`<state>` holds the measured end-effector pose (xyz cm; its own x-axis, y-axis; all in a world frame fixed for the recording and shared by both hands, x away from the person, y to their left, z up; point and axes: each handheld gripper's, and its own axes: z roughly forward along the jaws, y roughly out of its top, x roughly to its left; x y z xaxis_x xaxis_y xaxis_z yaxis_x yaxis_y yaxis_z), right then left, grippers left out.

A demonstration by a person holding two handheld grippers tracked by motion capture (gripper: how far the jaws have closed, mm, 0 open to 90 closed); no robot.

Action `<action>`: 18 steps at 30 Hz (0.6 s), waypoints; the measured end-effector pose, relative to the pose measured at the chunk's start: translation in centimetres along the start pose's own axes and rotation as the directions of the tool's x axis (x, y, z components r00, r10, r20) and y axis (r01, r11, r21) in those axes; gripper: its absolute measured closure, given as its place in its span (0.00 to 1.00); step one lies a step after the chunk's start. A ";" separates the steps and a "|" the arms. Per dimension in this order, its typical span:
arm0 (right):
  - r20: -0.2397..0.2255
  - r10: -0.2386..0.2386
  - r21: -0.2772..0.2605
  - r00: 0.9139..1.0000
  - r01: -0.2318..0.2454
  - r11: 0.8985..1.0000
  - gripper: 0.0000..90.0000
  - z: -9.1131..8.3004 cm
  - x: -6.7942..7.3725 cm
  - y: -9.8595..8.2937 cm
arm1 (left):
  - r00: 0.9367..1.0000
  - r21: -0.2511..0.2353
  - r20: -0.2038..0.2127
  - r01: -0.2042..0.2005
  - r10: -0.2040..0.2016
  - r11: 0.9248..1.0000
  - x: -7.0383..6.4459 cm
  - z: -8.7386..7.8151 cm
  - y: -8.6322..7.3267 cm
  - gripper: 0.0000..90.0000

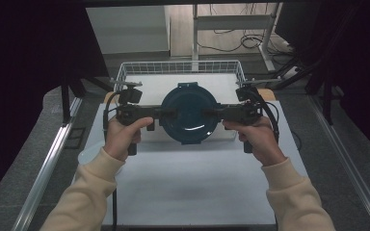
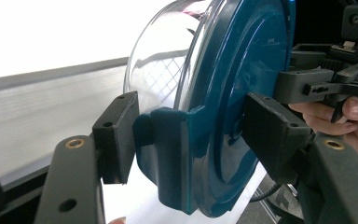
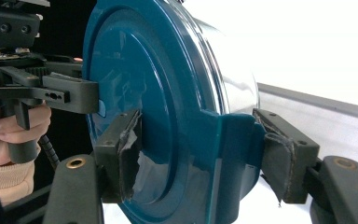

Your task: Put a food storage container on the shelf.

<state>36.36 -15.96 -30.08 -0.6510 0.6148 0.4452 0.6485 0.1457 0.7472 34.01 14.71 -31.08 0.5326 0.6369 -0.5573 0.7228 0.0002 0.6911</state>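
Observation:
A round clear container (image 1: 189, 113) with a dark teal clip-on lid hangs over the far half of the white table (image 1: 192, 183), lid side up. My left gripper (image 1: 172, 114) is shut on its left rim. In the left gripper view the jaws of this gripper (image 2: 193, 140) pinch a teal lid clip (image 2: 168, 149) and the lid face (image 2: 242, 93). My right gripper (image 1: 208, 113) is shut on the right rim. In the right gripper view this gripper (image 3: 200, 154) clamps the opposite clip (image 3: 233, 149), with worn padding on both jaws.
A white wire basket (image 1: 180, 67) stands at the back of the table, just beyond the container. A pale round disc (image 1: 89, 154) lies at the table's left edge under the left forearm. Metal rails run along both sides on the floor.

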 end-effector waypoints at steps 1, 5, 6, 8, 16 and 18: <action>-0.001 -0.001 0.000 1.000 0.001 1.000 0.39 0.1 -0.1 0.1 | 1.000 0.000 0.000 0.001 -0.001 1.000 0.0 0.0 0.1 0.42; -0.003 -0.006 0.001 1.000 0.006 1.000 0.39 0.2 -0.2 0.6 | 1.000 -0.004 0.000 0.008 -0.008 1.000 0.1 0.0 0.4 0.42; -0.003 -0.006 0.002 1.000 0.006 1.000 0.39 0.2 -0.1 0.7 | 1.000 -0.004 0.001 0.009 -0.009 1.000 0.1 -0.1 0.5 0.42; -0.003 -0.007 0.002 1.000 0.007 1.000 0.39 0.2 -0.1 0.9 | 1.000 -0.005 0.000 0.010 -0.010 1.000 0.2 -0.2 0.8 0.42; -0.009 -0.013 0.000 1.000 0.013 1.000 0.40 0.2 0.1 2.3 | 1.000 -0.006 -0.003 0.005 -0.005 1.000 0.1 -0.8 2.0 0.42; -0.011 -0.012 0.000 1.000 0.012 1.000 0.40 0.3 0.1 2.6 | 1.000 -0.007 -0.004 0.007 -0.007 1.000 0.2 -0.9 2.4 0.42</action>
<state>38.05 -15.27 -28.21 -0.6628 0.6047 0.4416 0.6409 0.1531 0.7522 35.44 15.52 -29.13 0.5260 0.6397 -0.5604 0.7233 0.0101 0.6905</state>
